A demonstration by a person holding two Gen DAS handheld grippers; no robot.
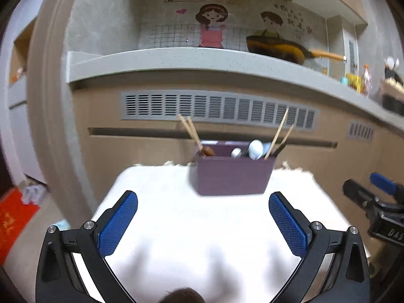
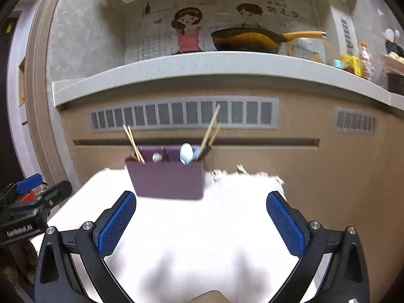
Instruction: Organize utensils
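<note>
A purple utensil holder (image 1: 231, 175) stands at the far edge of a white-clothed table (image 1: 202, 232); it also shows in the right wrist view (image 2: 166, 180). It holds wooden chopsticks (image 1: 279, 132), white spoons (image 1: 255, 149) and a brown spoon (image 1: 208, 151). My left gripper (image 1: 203, 223) is open and empty, hovering in front of the holder. My right gripper (image 2: 200, 223) is open and empty, hovering right of the holder. Each gripper shows at the edge of the other's view, the right one (image 1: 373, 194) and the left one (image 2: 38, 189).
Behind the table stands a kitchen counter (image 1: 202, 61) with vented cabinet fronts (image 1: 217, 108). A dark frying pan (image 1: 277, 46) with an orange handle sits on it, with bottles (image 1: 366, 79) farther right. A red mat (image 1: 12, 219) lies on the floor at left.
</note>
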